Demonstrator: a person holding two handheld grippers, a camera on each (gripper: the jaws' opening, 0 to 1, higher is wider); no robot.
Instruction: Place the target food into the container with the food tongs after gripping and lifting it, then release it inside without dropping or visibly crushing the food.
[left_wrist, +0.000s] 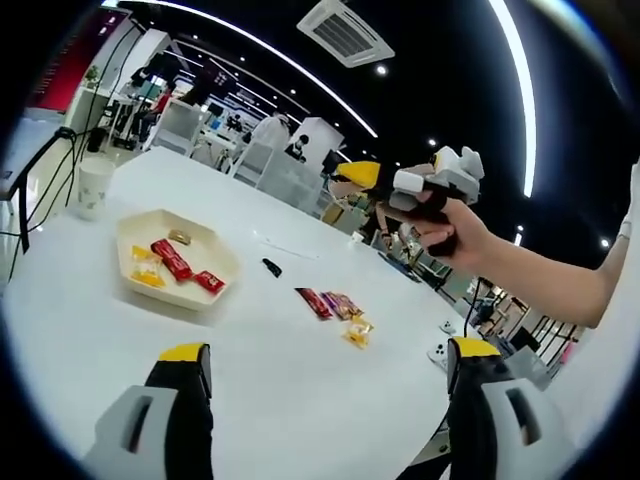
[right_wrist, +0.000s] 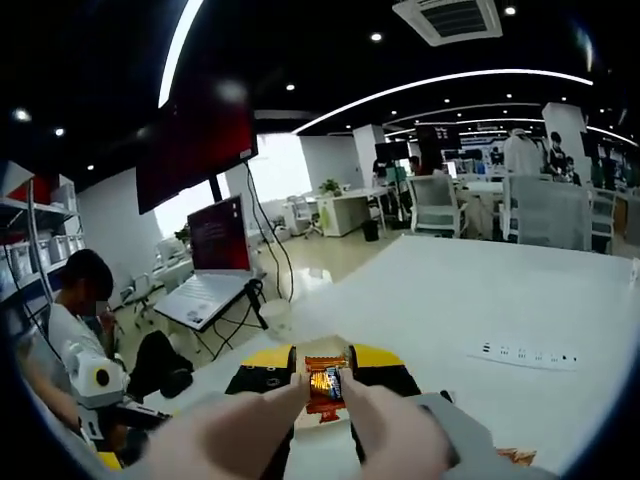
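A cream hexagonal tray (left_wrist: 226, 262) on the white table holds red and yellow snack packets (left_wrist: 172, 259). More loose packets (left_wrist: 336, 306) lie to its right. My left gripper (left_wrist: 328, 350) stands wide open above the table's near part, with nothing between its yellow-tipped jaws. A hand holds my right gripper (left_wrist: 372, 178) in the air above the loose packets. In the right gripper view, the right gripper (right_wrist: 325, 362) is shut on a small orange snack packet (right_wrist: 325, 388), lifted off the table.
A paper cup (left_wrist: 92, 187) stands beyond the tray and a small black object (left_wrist: 272, 267) lies between tray and loose packets. A white power strip (right_wrist: 525, 355) lies on the table. A laptop (right_wrist: 215, 262) and a seated person (right_wrist: 70, 325) are off to the left.
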